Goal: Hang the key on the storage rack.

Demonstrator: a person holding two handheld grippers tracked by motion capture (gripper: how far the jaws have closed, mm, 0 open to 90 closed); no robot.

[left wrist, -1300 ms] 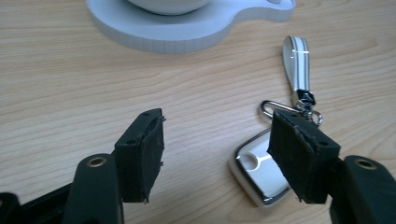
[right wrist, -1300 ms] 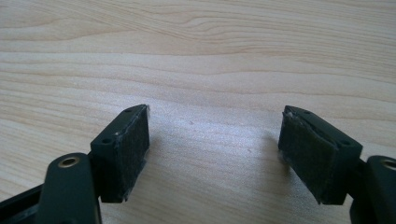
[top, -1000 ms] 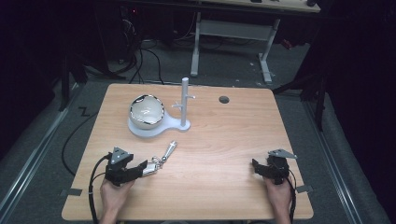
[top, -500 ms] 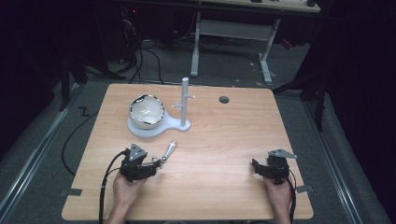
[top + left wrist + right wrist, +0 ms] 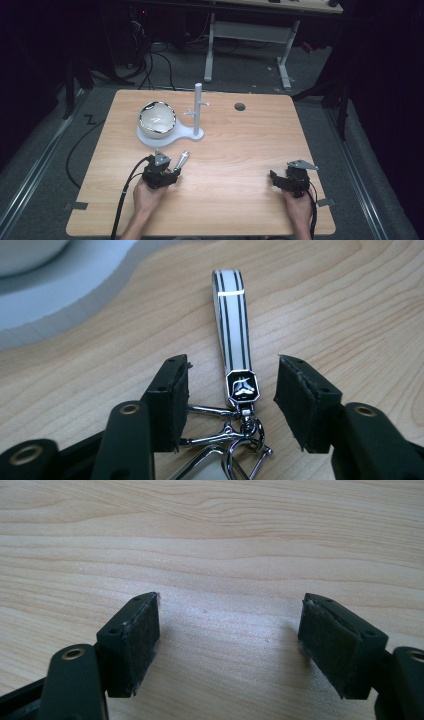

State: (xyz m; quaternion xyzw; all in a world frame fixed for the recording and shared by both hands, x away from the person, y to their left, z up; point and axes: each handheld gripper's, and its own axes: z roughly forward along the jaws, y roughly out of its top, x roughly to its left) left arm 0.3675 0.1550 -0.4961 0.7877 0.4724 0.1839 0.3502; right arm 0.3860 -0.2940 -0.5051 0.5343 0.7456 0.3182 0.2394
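White stand [image 5: 198, 112] with its bowl [image 5: 157, 119] sat near the tabletop's [image 5: 240, 150] far edge, round hole [image 5: 240, 106] nearby.

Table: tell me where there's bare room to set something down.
Bare wood lies between the two grippers, left and right, and across the table's right half. It is crowded at the white stand, bowl and keychain.

The keychain [image 5: 235, 385] lies on the table [image 5: 240, 150], its clasp end between the left gripper [image 5: 231, 400] jaws, its strap running ahead of them. Beyond the jaws to their left sits the stand base [image 5: 55, 300]. The right gripper [image 5: 230, 645] jaws flank bare table.
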